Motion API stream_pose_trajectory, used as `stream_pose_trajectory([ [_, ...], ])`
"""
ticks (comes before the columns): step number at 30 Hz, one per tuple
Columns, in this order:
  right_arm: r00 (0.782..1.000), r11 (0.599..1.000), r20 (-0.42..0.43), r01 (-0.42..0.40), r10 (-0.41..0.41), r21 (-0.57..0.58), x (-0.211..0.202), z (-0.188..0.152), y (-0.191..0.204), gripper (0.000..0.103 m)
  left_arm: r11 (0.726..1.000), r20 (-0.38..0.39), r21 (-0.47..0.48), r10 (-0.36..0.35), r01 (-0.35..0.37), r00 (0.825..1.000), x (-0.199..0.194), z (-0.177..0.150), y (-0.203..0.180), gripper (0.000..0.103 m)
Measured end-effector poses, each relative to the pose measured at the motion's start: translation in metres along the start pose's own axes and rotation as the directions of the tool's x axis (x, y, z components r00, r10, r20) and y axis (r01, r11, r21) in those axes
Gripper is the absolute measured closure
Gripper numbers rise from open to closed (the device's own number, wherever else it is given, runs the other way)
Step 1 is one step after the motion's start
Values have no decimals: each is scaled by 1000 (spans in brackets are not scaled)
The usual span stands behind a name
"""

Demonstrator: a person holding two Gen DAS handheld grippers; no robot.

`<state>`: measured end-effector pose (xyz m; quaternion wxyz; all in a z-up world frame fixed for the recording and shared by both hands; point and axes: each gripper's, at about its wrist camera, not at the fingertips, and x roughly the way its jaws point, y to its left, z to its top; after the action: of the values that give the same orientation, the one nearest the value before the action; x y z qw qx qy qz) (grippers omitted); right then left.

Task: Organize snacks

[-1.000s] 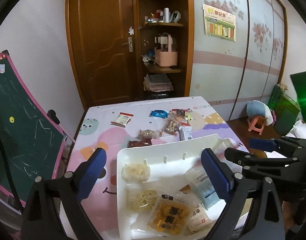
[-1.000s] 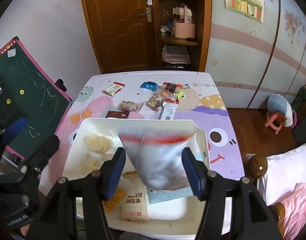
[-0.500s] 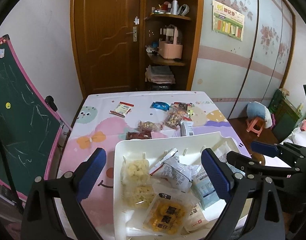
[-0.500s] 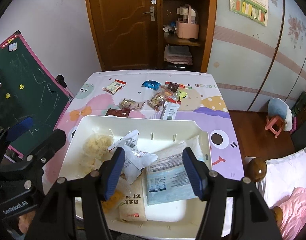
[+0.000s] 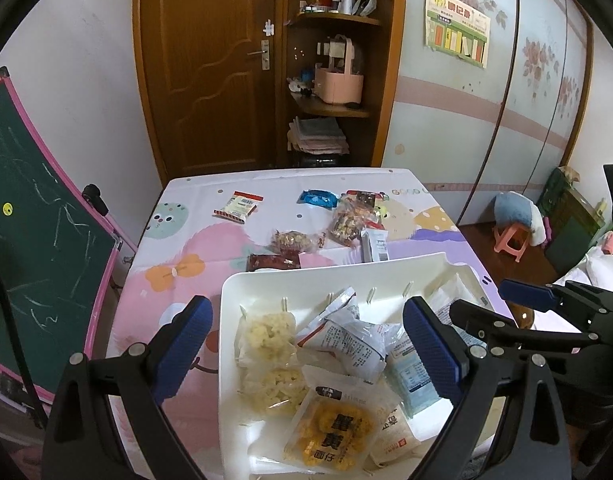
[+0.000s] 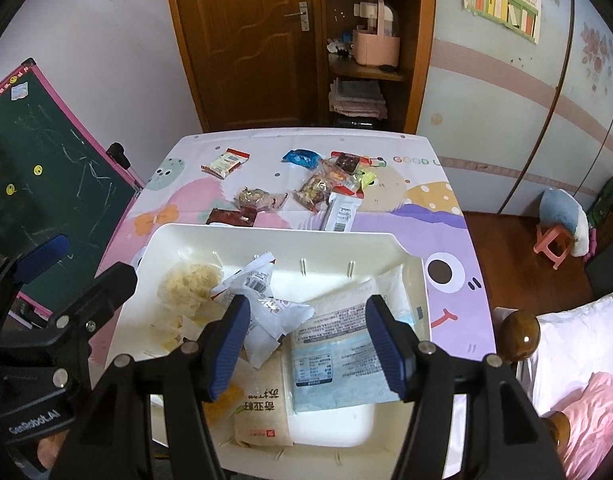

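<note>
A white bin (image 5: 306, 276) (image 6: 266, 236) sits at the near end of the table and holds several snack packs. A white crinkled packet (image 5: 346, 344) (image 6: 266, 312) lies loose on top of them, beside a pale blue pack (image 6: 338, 356) (image 5: 410, 372) and a yellow pack (image 5: 330, 432). My left gripper (image 5: 302, 344) is open and empty above the bin's left half. My right gripper (image 6: 306, 344) is open and empty above the bin's middle. Several loose snacks lie on the cloth beyond the bin: a red-edged packet (image 5: 238, 206) (image 6: 225, 162), a blue packet (image 5: 318, 198) (image 6: 302, 157), a dark red packet (image 5: 272, 262) (image 6: 231, 217).
The table (image 5: 178, 248) wears a pastel cartoon cloth. A green chalkboard (image 5: 30, 216) leans at the left. A wooden door and shelf (image 5: 330, 80) stand behind. A pink stool (image 5: 512, 242) and a bed with a wooden post (image 6: 520, 334) are at the right.
My right gripper opened and let go of the white crinkled packet, which dropped into the bin. Both grippers have lifted and drawn back slightly.
</note>
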<state>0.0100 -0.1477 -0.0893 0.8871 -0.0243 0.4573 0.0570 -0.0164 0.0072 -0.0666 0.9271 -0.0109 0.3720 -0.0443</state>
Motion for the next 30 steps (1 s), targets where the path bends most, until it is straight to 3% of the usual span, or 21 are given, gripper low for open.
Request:
stream_pose_trajectory([
  [20, 1000, 1000, -23, -12, 12, -3, 21, 6, -3, 43, 1000, -36, -7, 5, -5, 999, 21, 0, 0, 7],
  [30, 998, 999, 65, -20, 23, -41, 3, 33, -9, 43, 999, 47, 18, 29, -30, 998, 11, 40, 10, 7],
])
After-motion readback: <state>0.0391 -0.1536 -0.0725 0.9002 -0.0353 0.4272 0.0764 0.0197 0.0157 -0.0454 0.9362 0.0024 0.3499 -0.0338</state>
